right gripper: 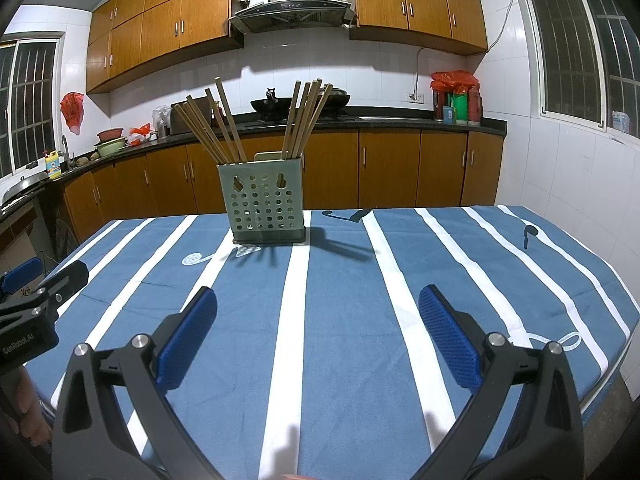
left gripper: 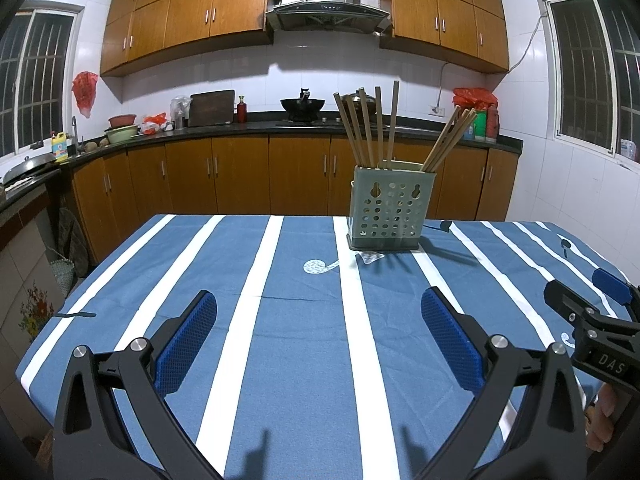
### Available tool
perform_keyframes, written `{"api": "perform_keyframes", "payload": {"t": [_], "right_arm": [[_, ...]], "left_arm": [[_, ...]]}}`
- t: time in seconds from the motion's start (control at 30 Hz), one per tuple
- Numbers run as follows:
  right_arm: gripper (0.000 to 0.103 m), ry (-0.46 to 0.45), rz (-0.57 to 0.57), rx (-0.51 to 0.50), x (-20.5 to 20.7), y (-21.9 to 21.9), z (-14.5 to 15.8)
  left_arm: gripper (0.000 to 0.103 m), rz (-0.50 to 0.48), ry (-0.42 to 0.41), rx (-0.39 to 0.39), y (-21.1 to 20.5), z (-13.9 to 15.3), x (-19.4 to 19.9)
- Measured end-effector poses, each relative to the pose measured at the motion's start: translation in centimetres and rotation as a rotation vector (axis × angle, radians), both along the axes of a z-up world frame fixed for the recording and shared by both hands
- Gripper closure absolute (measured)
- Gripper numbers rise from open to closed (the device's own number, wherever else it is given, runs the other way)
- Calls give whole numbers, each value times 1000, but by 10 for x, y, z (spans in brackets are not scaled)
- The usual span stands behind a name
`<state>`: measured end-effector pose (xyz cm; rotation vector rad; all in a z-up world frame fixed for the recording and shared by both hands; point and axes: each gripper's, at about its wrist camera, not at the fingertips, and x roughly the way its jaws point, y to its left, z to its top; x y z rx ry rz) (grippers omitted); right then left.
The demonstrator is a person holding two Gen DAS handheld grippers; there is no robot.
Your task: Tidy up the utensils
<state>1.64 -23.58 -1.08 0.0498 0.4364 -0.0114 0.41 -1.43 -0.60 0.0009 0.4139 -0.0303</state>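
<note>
A pale green perforated utensil holder (left gripper: 390,210) stands upright on the far part of the table; it also shows in the right wrist view (right gripper: 264,206). Two bunches of wooden chopsticks (left gripper: 366,128) stand in it, one leaning left, one leaning right (right gripper: 304,120). My left gripper (left gripper: 319,316) is open and empty, low over the near table. My right gripper (right gripper: 318,316) is open and empty too, beside the left one. Each shows at the edge of the other's view: the right gripper in the left wrist view (left gripper: 592,312), the left gripper in the right wrist view (right gripper: 40,284).
The table carries a blue cloth with white stripes (left gripper: 280,320), also in the right wrist view (right gripper: 400,280). Behind it run brown kitchen cabinets (left gripper: 240,176), a dark counter with a wok (left gripper: 303,106), bowls, bottles and red bags. Windows stand at both sides.
</note>
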Motion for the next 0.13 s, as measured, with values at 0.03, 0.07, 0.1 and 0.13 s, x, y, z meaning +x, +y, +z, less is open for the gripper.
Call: {"api": "perform_keyframes", "payload": {"t": [0.03, 0.07, 0.1, 0.13], "right_arm": [[4, 0, 0, 0, 0, 0, 0], [4, 0, 0, 0, 0, 0, 0], [4, 0, 0, 0, 0, 0, -1], [4, 0, -1, 0, 0, 1, -1]], "left_arm": [[2, 0, 2, -1, -1, 0, -1], [2, 0, 3, -1, -2, -3, -2], [2, 1, 4, -2, -3, -4, -4], [2, 1, 5, -3, -3, -5, -4]]}}
